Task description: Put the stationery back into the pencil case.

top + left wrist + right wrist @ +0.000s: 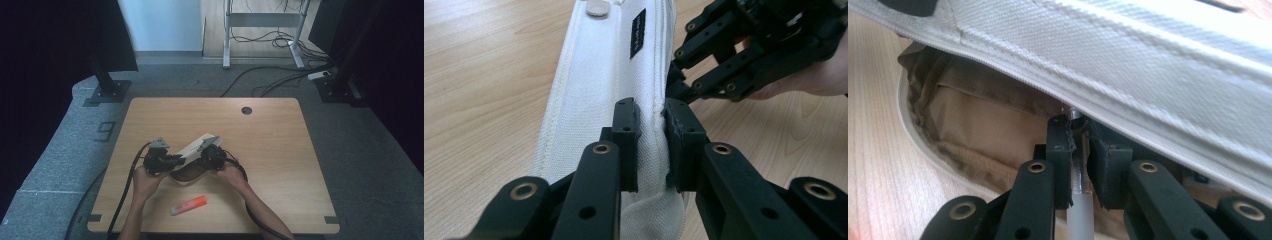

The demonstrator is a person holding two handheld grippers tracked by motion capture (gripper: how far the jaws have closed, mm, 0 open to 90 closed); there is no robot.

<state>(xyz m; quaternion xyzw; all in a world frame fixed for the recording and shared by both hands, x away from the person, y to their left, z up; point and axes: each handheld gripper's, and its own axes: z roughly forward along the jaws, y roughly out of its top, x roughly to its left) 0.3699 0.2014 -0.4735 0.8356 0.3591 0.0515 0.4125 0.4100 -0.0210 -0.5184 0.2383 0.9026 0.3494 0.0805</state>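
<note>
A white canvas zip pouch lies slanted on the wooden table, its side open and a brown lining showing inside. My left gripper is shut on the pouch's near end, pinching the fabric beside the zip seam. The right gripper is shut on the pale zipper pull, right under the pouch's upper flap. From above, the left gripper and the right gripper sit close together at the pouch's lower end, each in a hand.
An orange and white marker-like tube lies near the table's front edge. A round cable hole sits at the back of the tabletop. Cables trail from both grippers off the front. Stand legs and floor cables lie beyond the table.
</note>
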